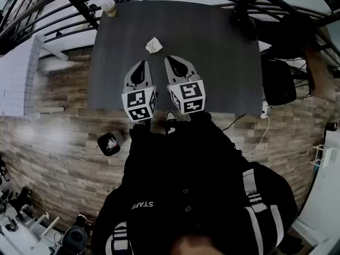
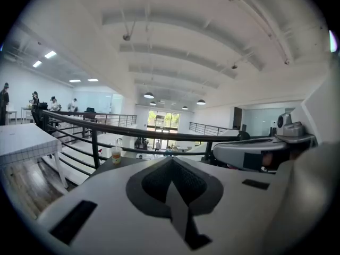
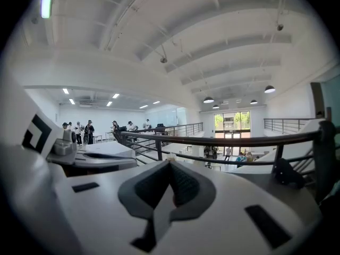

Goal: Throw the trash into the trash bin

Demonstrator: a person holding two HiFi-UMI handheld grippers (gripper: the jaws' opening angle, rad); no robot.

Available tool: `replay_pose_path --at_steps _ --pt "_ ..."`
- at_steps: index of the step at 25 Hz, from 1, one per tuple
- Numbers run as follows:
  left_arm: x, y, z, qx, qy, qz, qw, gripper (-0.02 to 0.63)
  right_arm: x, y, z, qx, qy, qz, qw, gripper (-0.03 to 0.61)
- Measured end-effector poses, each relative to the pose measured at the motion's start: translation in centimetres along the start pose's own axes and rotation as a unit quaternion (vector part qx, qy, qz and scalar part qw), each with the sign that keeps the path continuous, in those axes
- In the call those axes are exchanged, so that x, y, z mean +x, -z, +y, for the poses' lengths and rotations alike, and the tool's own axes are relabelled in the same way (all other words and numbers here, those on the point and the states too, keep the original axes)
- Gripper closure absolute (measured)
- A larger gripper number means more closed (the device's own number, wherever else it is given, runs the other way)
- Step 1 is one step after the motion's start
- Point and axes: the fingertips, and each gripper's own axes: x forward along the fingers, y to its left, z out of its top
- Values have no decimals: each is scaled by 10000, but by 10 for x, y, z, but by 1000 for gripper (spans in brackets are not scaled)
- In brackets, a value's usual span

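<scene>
My left tongs [image 1: 140, 72] and right tongs [image 1: 178, 68] are side by side over the near part of the dark desk [image 1: 218, 62]. Both are clenched tight with nothing between their jaws. The crumpled paper trash [image 1: 153, 45] lies on the desk just beyond their tips, untouched. A cup [image 1: 109, 7] stands at the far left corner. A small black bin [image 1: 109, 143] sits on the wooden floor to my left.

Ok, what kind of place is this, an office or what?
Probably an upper gallery in a large open office or workshop hall: a dark railing edges the wood-plank floor, a dark table stands by it, and pendant lamps hang from a high ribbed ceiling.
</scene>
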Motion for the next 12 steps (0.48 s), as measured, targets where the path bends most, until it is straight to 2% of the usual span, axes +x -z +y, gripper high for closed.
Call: replay_pose_path --at_steps 12 --pt "16 -36 -52 537 512 -427 9963 614 -29 -35 -35 -29 475 -663 9967 563"
